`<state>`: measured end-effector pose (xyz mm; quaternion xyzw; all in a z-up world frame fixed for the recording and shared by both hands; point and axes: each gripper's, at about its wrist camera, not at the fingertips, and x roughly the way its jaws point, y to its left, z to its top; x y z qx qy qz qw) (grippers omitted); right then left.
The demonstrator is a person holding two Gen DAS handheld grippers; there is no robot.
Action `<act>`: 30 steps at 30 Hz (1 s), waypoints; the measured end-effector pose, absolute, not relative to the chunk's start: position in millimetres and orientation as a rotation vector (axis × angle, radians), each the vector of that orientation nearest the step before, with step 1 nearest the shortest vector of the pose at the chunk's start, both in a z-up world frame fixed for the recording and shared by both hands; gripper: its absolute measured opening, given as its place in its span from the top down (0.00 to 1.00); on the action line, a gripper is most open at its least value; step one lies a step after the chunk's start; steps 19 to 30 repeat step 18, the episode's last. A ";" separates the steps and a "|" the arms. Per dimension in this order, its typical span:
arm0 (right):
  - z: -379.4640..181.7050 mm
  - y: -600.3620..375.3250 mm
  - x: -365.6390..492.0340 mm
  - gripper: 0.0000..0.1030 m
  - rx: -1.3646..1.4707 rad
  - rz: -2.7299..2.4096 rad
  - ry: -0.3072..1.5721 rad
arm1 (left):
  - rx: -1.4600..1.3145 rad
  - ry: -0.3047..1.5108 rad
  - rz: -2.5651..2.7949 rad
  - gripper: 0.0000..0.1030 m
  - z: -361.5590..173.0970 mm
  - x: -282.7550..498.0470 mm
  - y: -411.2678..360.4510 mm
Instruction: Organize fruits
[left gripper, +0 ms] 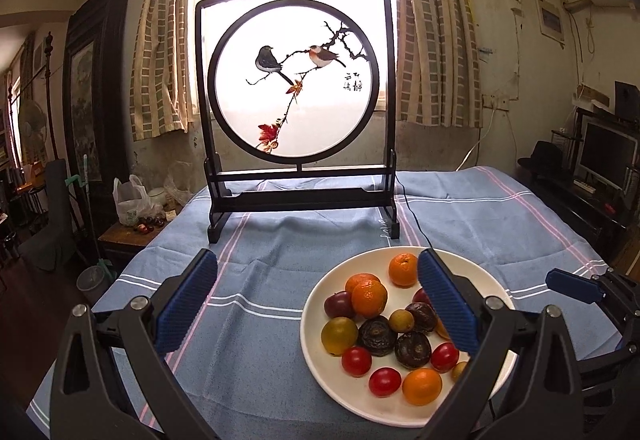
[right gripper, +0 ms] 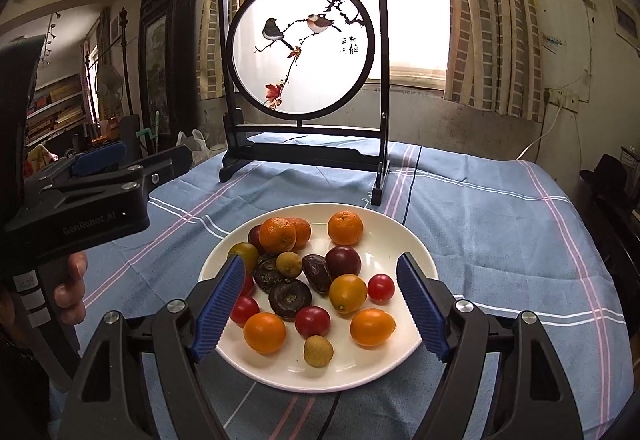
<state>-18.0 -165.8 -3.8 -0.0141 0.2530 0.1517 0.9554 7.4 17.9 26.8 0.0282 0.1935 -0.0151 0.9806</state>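
Note:
A white plate (right gripper: 416,248) sits on the blue striped tablecloth, also in the left wrist view (left gripper: 476,268). It holds several mixed fruits: orange mandarins (right gripper: 345,227), red cherry tomatoes (right gripper: 313,321), dark plums (right gripper: 343,260), yellow-green longans (right gripper: 318,351) and dark wrinkled fruits (right gripper: 290,298). My right gripper (right gripper: 322,310) is open and empty, its blue pads spread over the plate's near half. My left gripper (left gripper: 318,304) is open and empty, left of the plate, with its right pad (left gripper: 448,304) over the plate. It also shows at the left of the right wrist view (right gripper: 100,160).
A dark wooden stand with a round bird-painting screen (right gripper: 302,44) stands at the table's far side behind the plate (left gripper: 294,80). A black cable (left gripper: 412,216) runs from it across the cloth. A side table with bags (left gripper: 132,208) is off the table's left edge.

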 end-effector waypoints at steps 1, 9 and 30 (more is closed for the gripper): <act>-4.3 -165.4 -17.6 0.24 -0.030 0.306 0.513 | 0.058 0.397 -0.038 0.05 24.6 8.0 16.9; -9.4 -161.3 -18.1 0.19 -0.063 0.249 0.491 | 0.121 0.444 -0.052 0.05 5.9 11.8 -2.6; -11.7 -173.9 -10.9 0.14 -0.007 0.190 0.493 | 0.103 0.493 0.008 0.05 -4.5 21.6 1.7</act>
